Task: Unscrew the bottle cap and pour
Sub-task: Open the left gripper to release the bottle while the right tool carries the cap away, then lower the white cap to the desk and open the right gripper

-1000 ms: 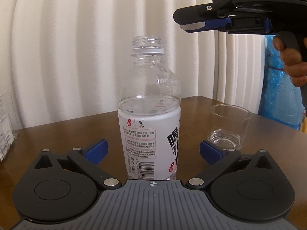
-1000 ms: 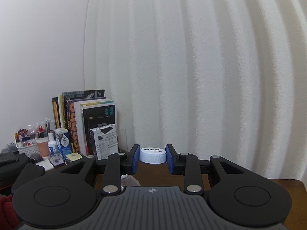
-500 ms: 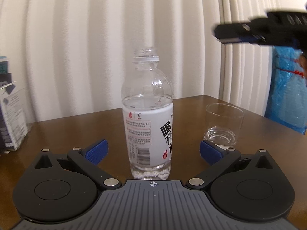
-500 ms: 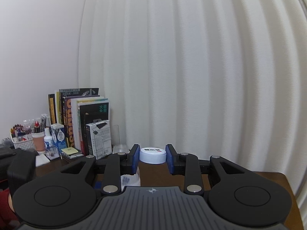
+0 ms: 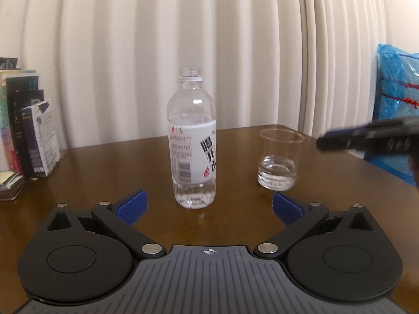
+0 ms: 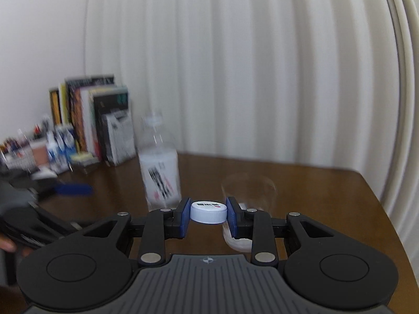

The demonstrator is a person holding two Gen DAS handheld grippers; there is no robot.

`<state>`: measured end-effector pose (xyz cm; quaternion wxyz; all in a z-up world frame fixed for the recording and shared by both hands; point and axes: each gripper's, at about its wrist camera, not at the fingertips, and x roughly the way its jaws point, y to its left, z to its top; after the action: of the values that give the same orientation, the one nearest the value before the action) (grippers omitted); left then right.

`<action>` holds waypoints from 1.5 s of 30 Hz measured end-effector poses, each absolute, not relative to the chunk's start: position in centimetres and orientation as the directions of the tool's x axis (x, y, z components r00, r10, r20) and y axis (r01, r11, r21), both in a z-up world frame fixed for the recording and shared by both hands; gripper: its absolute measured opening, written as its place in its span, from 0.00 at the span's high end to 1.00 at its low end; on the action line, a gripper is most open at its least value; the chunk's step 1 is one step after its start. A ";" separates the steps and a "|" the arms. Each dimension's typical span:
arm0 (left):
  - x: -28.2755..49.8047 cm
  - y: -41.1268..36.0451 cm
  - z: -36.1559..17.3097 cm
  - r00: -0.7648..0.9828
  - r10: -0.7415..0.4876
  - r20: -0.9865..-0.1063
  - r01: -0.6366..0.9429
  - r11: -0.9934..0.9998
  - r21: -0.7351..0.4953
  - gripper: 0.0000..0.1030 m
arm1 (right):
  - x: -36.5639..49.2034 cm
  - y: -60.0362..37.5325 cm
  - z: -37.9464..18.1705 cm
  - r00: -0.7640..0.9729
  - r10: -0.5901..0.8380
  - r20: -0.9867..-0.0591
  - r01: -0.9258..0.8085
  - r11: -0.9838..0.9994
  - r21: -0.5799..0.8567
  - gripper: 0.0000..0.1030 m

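Observation:
An uncapped clear water bottle [image 5: 192,141] with a white label stands upright on the brown table [image 5: 104,172], partly filled. My left gripper [image 5: 208,206] is open, its blue pads well apart, and sits in front of the bottle without touching it. A clear glass [image 5: 279,159] stands to the bottle's right. My right gripper [image 6: 208,216] is shut on the white bottle cap [image 6: 208,211], low over the table near the glass [image 6: 247,193], with the bottle [image 6: 159,164] blurred behind. In the left wrist view the right gripper [image 5: 366,137] shows blurred at the right edge.
Books and a small box [image 5: 39,141] stand at the table's left back; the right wrist view shows more small items [image 6: 52,146] beside them. White curtains hang behind. A blue plastic bag [image 5: 398,110] sits off the table's right edge.
My left gripper backed away from the bottle, which now looks smaller. My right gripper came down from above the bottle to table height at the right, still holding the cap.

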<state>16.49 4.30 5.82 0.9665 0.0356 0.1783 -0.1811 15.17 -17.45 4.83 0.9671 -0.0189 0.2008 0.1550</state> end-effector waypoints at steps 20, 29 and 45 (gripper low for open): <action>14.0 3.3 4.5 0.855 -0.323 -0.406 0.337 0.941 -0.037 0.00 | 15.9 -17.6 0.3 0.827 0.160 -0.539 -0.222 0.974 -0.052 0.69; 13.9 2.9 4.3 0.851 -0.323 -0.414 0.341 0.939 -0.033 0.00 | 16.0 -17.7 -0.4 0.816 0.150 -0.558 -0.218 0.974 -0.057 0.69; 13.9 2.6 4.6 0.845 -0.332 -0.419 0.351 0.936 -0.034 0.00 | 15.8 -17.5 -0.7 0.798 0.132 -0.588 -0.218 0.973 -0.077 0.69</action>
<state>13.85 2.57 4.55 0.9602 0.0219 0.2142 -0.1779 15.77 -17.49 -0.74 0.9455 -0.0704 0.3040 0.0926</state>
